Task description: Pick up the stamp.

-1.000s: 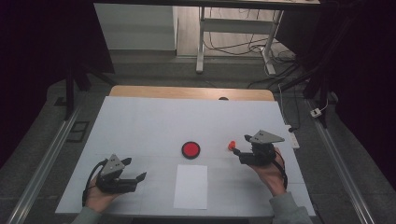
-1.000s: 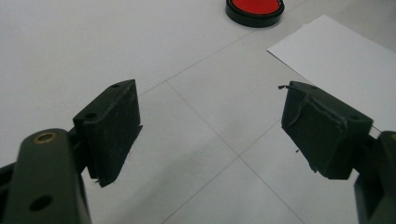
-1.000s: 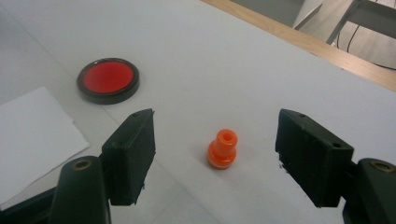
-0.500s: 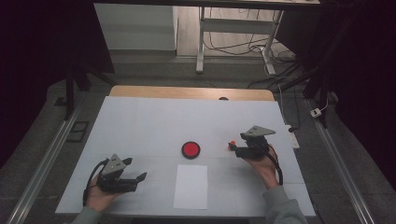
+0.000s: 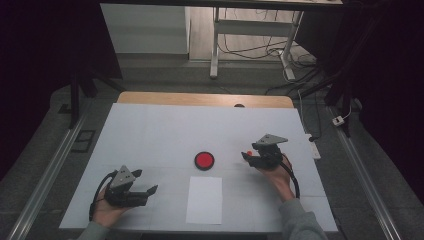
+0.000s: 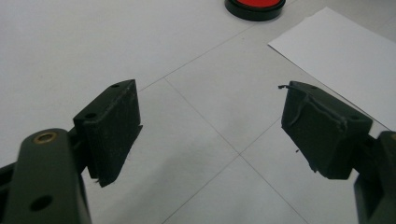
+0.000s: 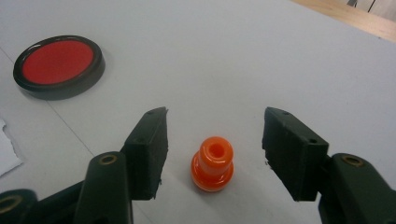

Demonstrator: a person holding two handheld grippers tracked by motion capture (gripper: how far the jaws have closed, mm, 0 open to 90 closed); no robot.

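A small orange plastic peg (image 7: 212, 164) stands upright on the white table, a hole in its top. My right gripper (image 7: 214, 149) is open around it, one jaw on each side, neither touching. From above, the orange peg (image 5: 249, 153) peeks out at the tip of the right gripper (image 5: 248, 157). A round red disc with a black rim (image 5: 204, 160) lies at the table's middle, left of the peg; the red disc (image 7: 59, 66) appears again at upper left. My left gripper (image 5: 150, 192) rests near the front left, open and empty; the left gripper (image 6: 210, 126) shows bare table between its pads.
A white sheet of paper (image 5: 204, 199) lies at the front middle, between the two hands, and the paper (image 6: 345, 56) lies right of the left jaws. The table's wooden far edge (image 5: 200, 99) runs along the back. Dark floor and metal rails (image 5: 45, 175) flank the table.
My right gripper has slid forward and down over the orange peg, so the peg now stands between its open jaws. The left gripper has stayed put.
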